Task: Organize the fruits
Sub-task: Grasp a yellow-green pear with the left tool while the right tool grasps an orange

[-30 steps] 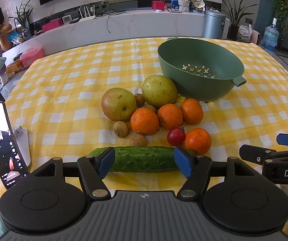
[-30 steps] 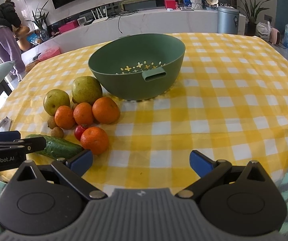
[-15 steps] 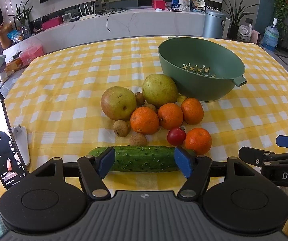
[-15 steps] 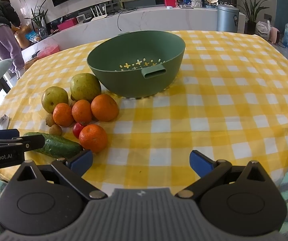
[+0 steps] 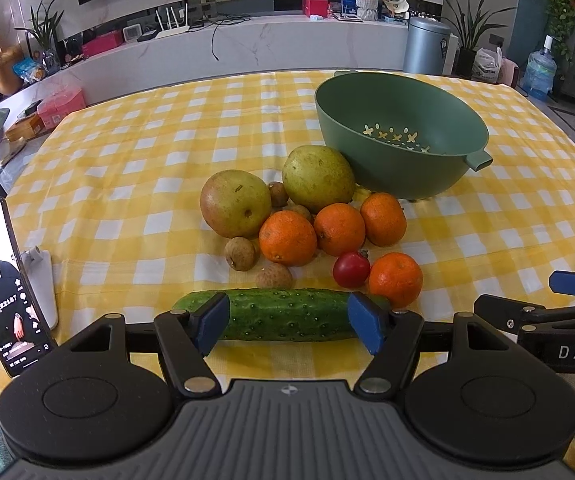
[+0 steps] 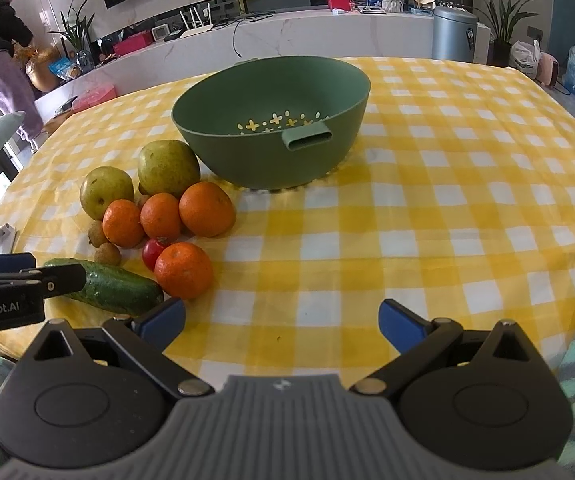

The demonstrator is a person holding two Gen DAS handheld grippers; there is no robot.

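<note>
Behind both open, empty jaws, cucumber (image 5: 283,314) ends hidden, longans (image 5: 240,253) partly covered.

A phone (image 5: 5,288) plays a video at the checkered tablecloth's (image 5: 127,184) edge; a grey bin (image 6: 453,34) stands behind.

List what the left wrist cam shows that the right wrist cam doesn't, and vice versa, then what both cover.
Left wrist only: the phone propped upright on its stand with a video playing, and the full length of the cucumber lying across between the open left gripper fingers.

Right wrist only: the open right gripper over bare checked tablecloth, and the bowl's handle slot face-on.

Both: the empty green colander bowl, two pears, four oranges, the red tomato and the small brown fruits, all on the table outside the bowl.
</note>
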